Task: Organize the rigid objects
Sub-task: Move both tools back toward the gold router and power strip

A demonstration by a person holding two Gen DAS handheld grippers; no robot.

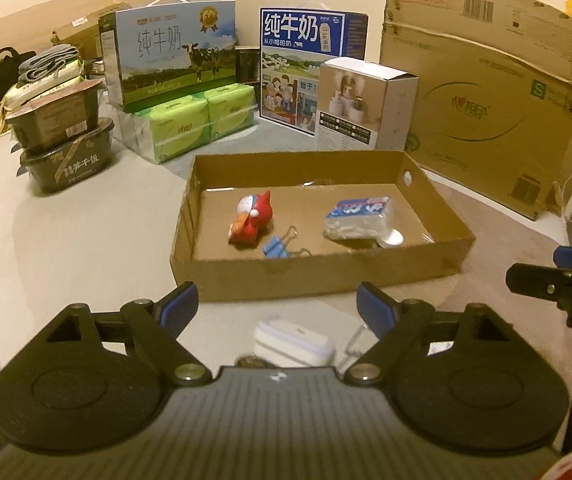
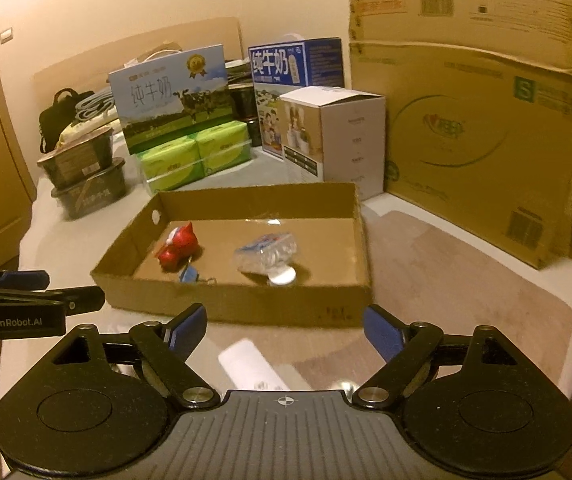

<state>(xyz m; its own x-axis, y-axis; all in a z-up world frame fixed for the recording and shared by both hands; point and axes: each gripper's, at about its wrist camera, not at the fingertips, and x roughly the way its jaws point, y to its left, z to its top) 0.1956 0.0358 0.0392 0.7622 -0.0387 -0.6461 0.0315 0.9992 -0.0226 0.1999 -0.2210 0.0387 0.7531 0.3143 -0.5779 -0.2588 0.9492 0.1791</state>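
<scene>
**Both grippers hung empty before the half-filled tray**

From the left wrist view, the left gripper sat with its blue-padded jaws wide apart and nothing between them. Just beyond lay the shallow cardboard tray, stiff-walled and open-topped, likely the collecting bin. Inside it a glossy red toy figure lay on its side, a blue binder clip touching its near edge, and to the right a crinkly clear packet with a white disc at its near corner. Outside the tray, near the jaws, a small white rounded case waited on the pale counter, probably next to go in.

Over to the right wrist view: the right gripper also stood with jaws spread and empty. A blurred white oblong lay beneath them, near the tray's front wall. Boxes stood along the far side, out of the way.
</scene>
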